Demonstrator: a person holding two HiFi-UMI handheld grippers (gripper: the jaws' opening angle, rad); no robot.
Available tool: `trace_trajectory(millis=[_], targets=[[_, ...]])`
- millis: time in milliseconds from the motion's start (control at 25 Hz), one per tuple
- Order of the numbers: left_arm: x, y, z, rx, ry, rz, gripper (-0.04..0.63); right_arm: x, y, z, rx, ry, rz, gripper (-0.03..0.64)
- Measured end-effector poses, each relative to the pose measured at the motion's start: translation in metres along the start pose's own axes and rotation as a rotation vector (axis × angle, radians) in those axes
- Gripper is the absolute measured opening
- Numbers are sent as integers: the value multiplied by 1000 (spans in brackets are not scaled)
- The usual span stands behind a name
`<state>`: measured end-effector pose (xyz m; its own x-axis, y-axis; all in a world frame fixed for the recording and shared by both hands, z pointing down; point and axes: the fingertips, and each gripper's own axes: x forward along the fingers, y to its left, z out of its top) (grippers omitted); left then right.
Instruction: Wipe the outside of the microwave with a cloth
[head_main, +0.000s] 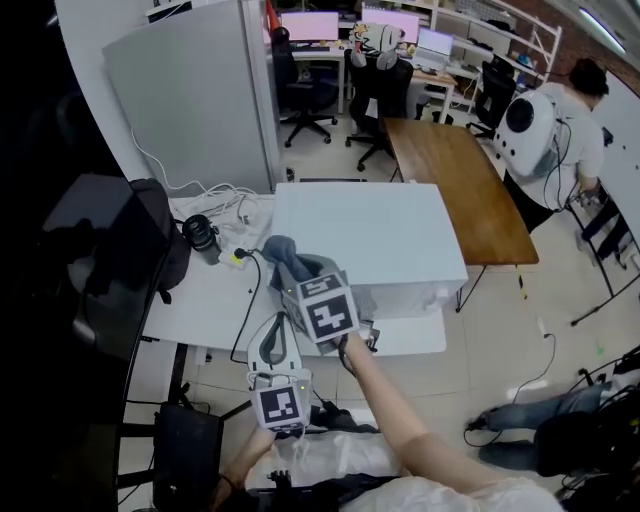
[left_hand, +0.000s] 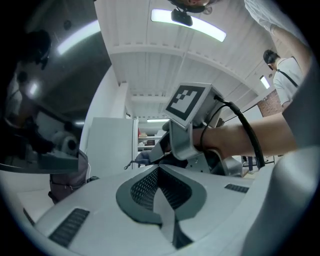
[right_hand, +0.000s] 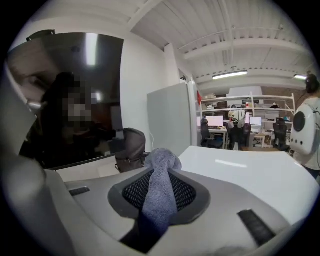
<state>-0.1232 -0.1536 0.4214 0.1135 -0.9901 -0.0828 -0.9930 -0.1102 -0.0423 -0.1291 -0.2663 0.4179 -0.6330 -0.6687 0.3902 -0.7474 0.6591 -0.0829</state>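
**1. Microwave** (head_main: 370, 240): white box, centre of scene, on white table (head_main: 200, 300). Long side runs left-right.

**2. Cloth** (head_main: 285, 255): grey-blue, bunched, at the microwave's near-left top corner. Can't tell whether it touches the top.

**3. R gripper** (head_main: 300, 278): jaws clamped on the cloth. Fabric runs btwn the 2 pads and bulges out past the tips. Marker cube sits on its back. A bare forearm reaches in from the near side.

**4. L gripper** (head_main: 279, 320): near and left of the R gripper, at the table's near edge. Jaws closed tip to tip, nothing btwn them.

**5. Black bag** (head_main: 150, 235): on the table, left of the microwave. A round black lens-like item (head_main: 202, 235) and white cables (head_main: 225, 205) lie btwn bag and microwave.

**6. Grey partition panel** (head_main: 195, 100): upright, far-left of the microwave.

**7. Wooden table** (head_main: 460, 180): far-right of the microwave.

**8. Office chairs** (head_main: 300, 90): 2, far side, facing desks with lit monitors (head_main: 310, 25).

**9. Person** (head_main: 565, 130): standing far right, beyond the wooden table.
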Motion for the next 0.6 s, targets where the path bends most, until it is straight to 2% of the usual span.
trace_trajectory(millis=[120,280,400,600], targets=[[-2,8,-3,-8,9,17,-8,12,4,-16,-22,41,-9,97],[-2,11,-3,-2,9,21,-8,1,-33,-30,5,59,-82,97],[-1,4,-4,1,8,-1,-8,-26,-73,-39,50,44,-162,97],[1,-11,-5,-16,13,-44,-8,-104,-177,-73,150,8,-371,97]])
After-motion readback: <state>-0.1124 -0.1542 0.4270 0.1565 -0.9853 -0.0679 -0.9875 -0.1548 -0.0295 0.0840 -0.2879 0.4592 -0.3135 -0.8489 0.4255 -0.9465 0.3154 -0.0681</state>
